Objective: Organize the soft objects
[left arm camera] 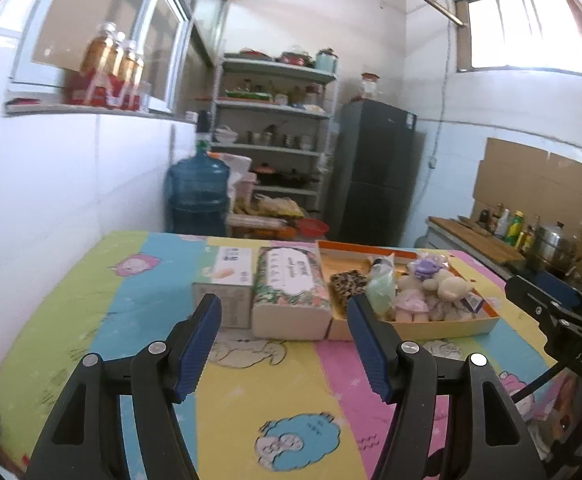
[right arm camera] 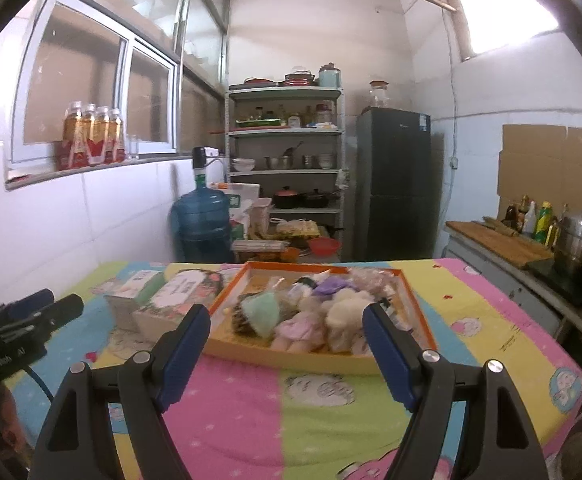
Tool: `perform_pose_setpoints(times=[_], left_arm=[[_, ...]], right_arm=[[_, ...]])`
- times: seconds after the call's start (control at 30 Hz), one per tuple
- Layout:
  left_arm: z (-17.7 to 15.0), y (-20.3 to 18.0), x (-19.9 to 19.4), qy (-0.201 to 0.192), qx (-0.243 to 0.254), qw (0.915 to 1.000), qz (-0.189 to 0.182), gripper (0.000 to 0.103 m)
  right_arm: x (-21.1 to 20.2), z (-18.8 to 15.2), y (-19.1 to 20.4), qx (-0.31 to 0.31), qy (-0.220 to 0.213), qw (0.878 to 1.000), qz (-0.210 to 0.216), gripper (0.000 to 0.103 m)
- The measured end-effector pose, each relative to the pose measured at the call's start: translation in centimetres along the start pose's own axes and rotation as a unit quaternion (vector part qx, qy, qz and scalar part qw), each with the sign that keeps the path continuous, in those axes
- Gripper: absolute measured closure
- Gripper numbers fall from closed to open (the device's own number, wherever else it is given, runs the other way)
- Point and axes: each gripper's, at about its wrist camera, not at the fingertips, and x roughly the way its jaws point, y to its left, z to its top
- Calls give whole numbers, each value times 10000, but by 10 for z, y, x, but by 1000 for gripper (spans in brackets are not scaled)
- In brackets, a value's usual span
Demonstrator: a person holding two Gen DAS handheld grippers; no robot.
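Observation:
An orange-rimmed cardboard tray (left arm camera: 443, 325) (right arm camera: 315, 360) on the table holds several soft things: a green pouch (left arm camera: 381, 290) (right arm camera: 265, 312), pink and cream plush toys (left arm camera: 451, 288) (right arm camera: 345, 312), a purple item (left arm camera: 427, 268) and a leopard-print piece (left arm camera: 349, 283). Two tissue packs stand left of it: a floral one (left arm camera: 291, 292) (right arm camera: 179, 296) and a white one (left arm camera: 225, 280) (right arm camera: 131, 292). My left gripper (left arm camera: 285, 312) is open and empty, in front of the floral pack. My right gripper (right arm camera: 287, 320) is open and empty, in front of the tray.
The table wears a colourful cartoon cloth (left arm camera: 259, 392) (right arm camera: 251, 420). Behind it stand a blue water jug (left arm camera: 197, 192), a metal shelf (left arm camera: 275, 128) and a dark fridge (left arm camera: 375, 172). A counter with bottles and a pot (right arm camera: 571, 240) runs along the right. A white wall is on the left.

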Motion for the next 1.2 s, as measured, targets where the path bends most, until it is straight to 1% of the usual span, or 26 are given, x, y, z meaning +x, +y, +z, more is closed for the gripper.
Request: perform_pose_setpoints(times=[0.1,0.23,0.37,0.57,0.73,1.0,1.2], left_arm=[[-5,-1,-17,-117,5,9997,200,36],[-10,-2,-33,-60,9,9999,144,36],[-16,-2,-48,-18,-36,9996,294,36],[-23,-5,-69,-17,-59,9991,418,36],[-27,-8,-86,-74,27,9980,630,36],[-29,-13,-110,-249,144,9969,736,36],[-27,-14,-119,-326,175,9965,748,36]], right_arm=[[-6,-6,7,75,47,9999,120,24],[-13,-13,19,99,134,9997,176,24],[-26,-19,32,-29,35,10000,37,24],[-45,-30,45,-90,-49,9999,31,25],[-59,-36,50,-30,-85,10000,25,25],[-75,-38,55,6,-203,9998,15,25],[-84,-36,58,-55,-311,9995,-5,25]])
